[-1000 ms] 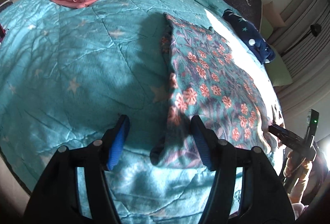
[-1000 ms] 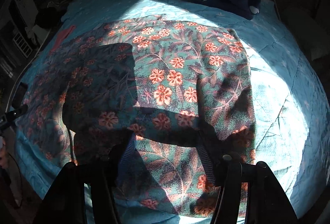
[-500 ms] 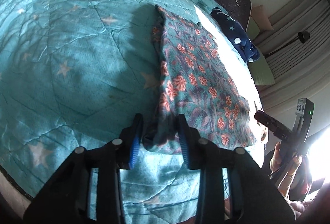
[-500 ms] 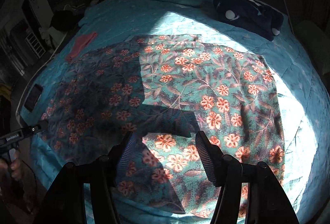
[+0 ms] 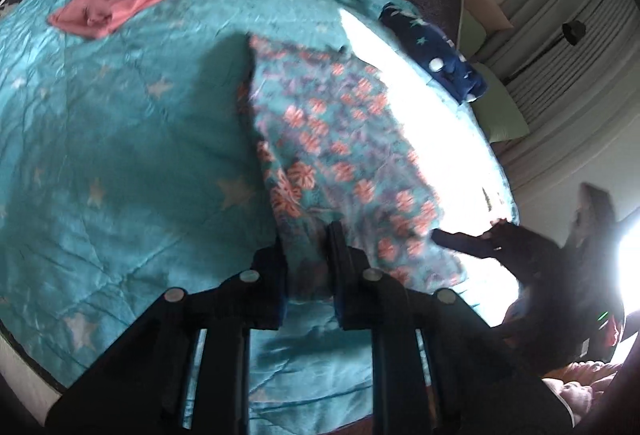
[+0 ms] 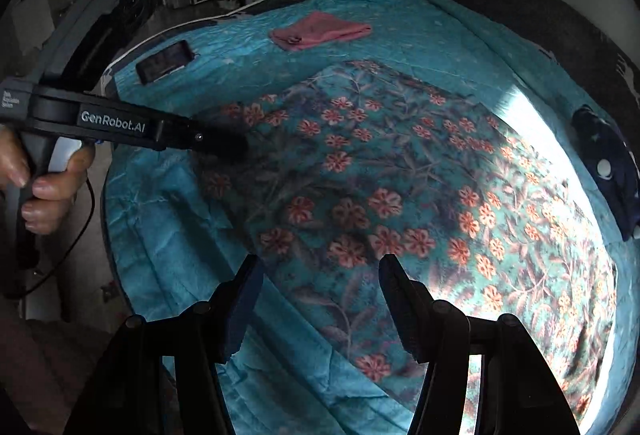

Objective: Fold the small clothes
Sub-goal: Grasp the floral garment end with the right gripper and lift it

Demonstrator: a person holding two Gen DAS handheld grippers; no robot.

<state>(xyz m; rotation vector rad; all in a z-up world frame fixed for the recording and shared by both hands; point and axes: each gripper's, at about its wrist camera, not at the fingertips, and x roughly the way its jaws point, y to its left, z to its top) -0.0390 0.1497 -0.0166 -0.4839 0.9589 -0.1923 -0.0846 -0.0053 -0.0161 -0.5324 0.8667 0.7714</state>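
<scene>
The floral cloth [image 6: 400,195] lies spread flat on the teal star-patterned bedspread [image 5: 120,155], filling the middle and right of the right wrist view and running up the centre of the left wrist view. In the left wrist view, the left hand-held gripper [image 5: 306,255] sits at the lower centre with its jaws having just been closing; they now pinch the near corner of the floral cloth, which bunches up between the narrow gap of the fingers. In the right wrist view that same tool comes in from the left edge, gripped by a hand [image 6: 36,179], its tip buried in the cloth's left corner. The right hand-held gripper [image 6: 320,299] hangs at the bottom centre of its own view, jaws parted and released, with nothing between them, above the lower edge of the cloth. A folded pink garment [image 5: 116,1] rests at the upper left of the left wrist view, well apart from the floral cloth. A dark navy garment with white dots [image 5: 434,53] lies at the upper right, near the sunlit strip of the bed. A dark phone [image 6: 166,61] lies on the bedspread at the upper left of the right wrist view.
</scene>
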